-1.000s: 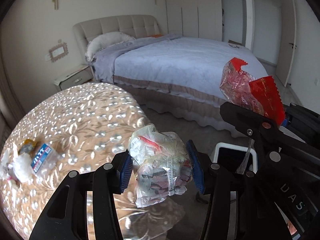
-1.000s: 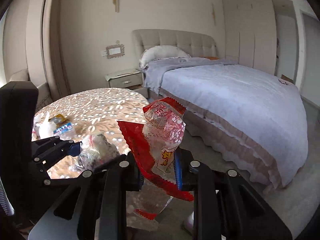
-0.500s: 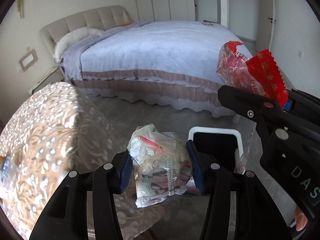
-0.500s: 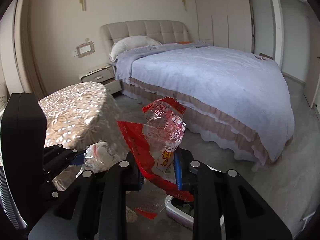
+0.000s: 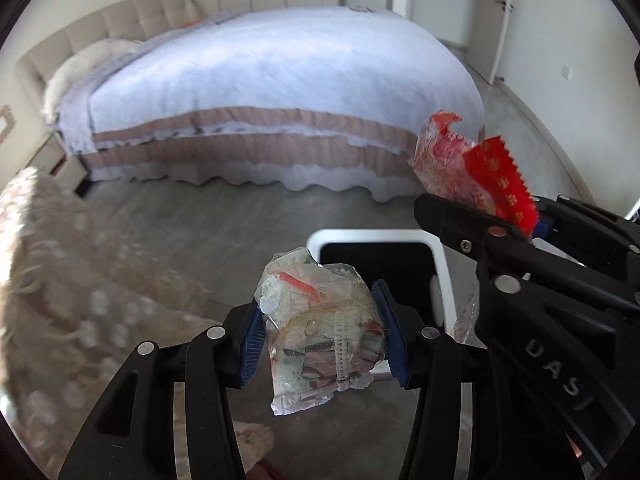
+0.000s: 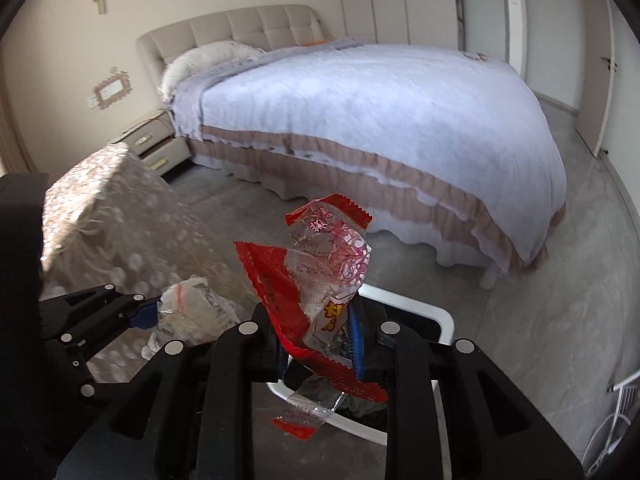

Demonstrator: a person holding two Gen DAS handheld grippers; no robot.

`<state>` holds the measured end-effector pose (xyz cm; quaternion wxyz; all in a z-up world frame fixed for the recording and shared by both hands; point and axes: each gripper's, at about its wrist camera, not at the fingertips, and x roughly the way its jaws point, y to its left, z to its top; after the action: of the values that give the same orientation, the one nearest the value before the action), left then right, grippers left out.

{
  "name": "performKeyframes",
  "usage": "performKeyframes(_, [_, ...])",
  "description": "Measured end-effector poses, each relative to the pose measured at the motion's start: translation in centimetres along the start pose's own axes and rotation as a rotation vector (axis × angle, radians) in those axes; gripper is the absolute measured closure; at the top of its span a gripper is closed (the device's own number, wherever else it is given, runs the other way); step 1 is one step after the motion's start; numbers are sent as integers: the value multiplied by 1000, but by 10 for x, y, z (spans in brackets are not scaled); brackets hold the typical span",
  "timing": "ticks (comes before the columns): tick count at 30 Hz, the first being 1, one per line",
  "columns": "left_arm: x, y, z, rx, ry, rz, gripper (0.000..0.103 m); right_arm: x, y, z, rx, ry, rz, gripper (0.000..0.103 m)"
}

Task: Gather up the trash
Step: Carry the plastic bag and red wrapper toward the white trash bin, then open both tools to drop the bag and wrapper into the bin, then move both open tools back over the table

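I have my left claw (image 5: 322, 330) clamped on a crumpled clear bag (image 5: 320, 320) stuffed with scraps, and my right claw (image 6: 316, 344) pinching a red snack wrapper (image 6: 320, 280) by its middle, the ends flopping free above and below. Both loads hang over the floor, close to the white-rimmed bin (image 5: 376, 237) with its dark lining.

To drop well, I judge each load should sit squarely above the dark opening before I let go, not over the rim. From the left view the bag seems near the bin's close edge, so I would carry it further forward first. The wrapper is light and flat; it may flutter sideways or cling to a pad, so I would lower it close to the mouth and open fully. Releasing one claw at a time looks safer, since the two sit just beside each other and could knock together.

Room to move is good ahead and right: bare grey floor (image 6: 520, 320) lies between bin and bed (image 6: 380, 92). On the left, the patterned cloth of the surface (image 6: 120, 224) hangs near my left claw, so I keep clear of it.
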<state>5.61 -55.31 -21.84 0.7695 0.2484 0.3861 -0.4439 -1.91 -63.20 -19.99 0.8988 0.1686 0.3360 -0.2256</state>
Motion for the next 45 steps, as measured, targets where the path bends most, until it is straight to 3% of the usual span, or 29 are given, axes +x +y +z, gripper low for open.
performKeyframes(8, [91,-15,6,19,184,-115,53,68,-44,-22,73,125,-57,78])
performKeyframes(16, [143,-40,-10,83,297,-150,52,128,-66,-50,140,296,-43,73])
performKeyframes(18, [152,-41,-12,76,312,-151,45,136,-68,-56,153,329,-33,42])
performKeyframes(19, [155,-41,-13,68,321,-161,35,138,-70,-58,156,334,-31,16])
performKeyframes(20, [158,-41,-14,62,327,-167,12,140,-73,-60,164,330,-29,10])
performKeyframes(21, [161,-39,-13,56,319,-146,5,140,-75,-62,167,333,-37,8])
performKeyframes(24, [166,-37,-13,56,328,-127,5,138,-81,-64,188,331,-54,4])
performKeyframes(29, [155,-35,-8,76,273,-114,5,128,-80,-61,176,295,-92,5])
performKeyframes(34, [119,-27,1,56,173,-94,5,105,-75,-46,173,224,-71,4])
performKeyframes(45, [-4,27,13,-86,-88,78,5,2,-13,9,11,-108,11,4])
